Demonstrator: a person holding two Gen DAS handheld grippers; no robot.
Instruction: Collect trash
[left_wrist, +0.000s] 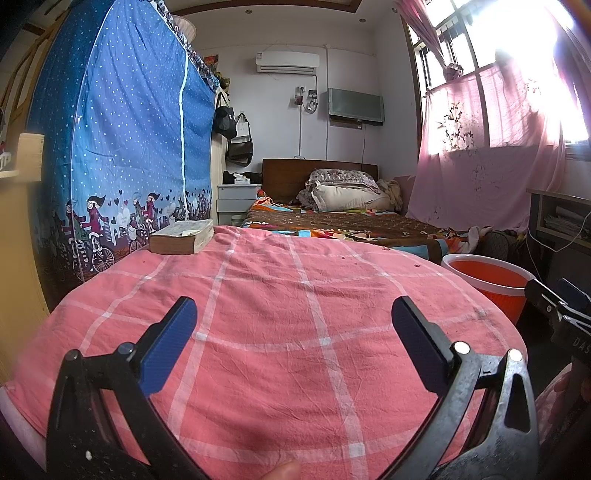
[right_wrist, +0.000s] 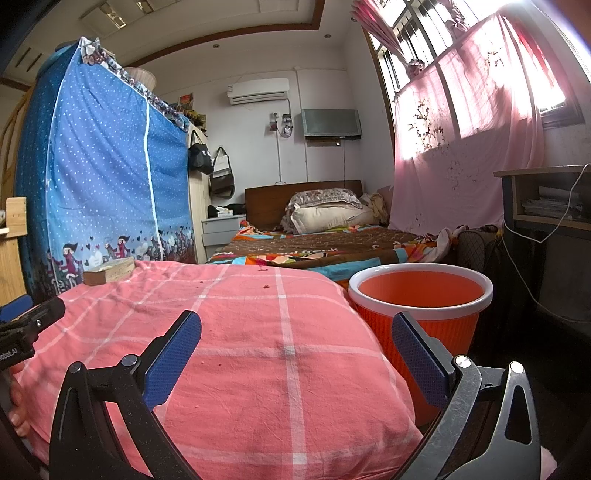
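The left gripper (left_wrist: 293, 339) is held wide apart, empty, above the pink checked cloth (left_wrist: 280, 295); the right gripper (right_wrist: 295, 343) likewise, with the orange bin (right_wrist: 421, 295) just right.

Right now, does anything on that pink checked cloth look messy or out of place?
Only tiny dark crumbs scattered on the far part of the pink cloth, near the old book. The orange bin stands upright beside it.

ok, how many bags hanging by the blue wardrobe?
3: black bag on the wardrobe's edge, white bag to its right, dark bag below the white one. More may hang hidden behind.
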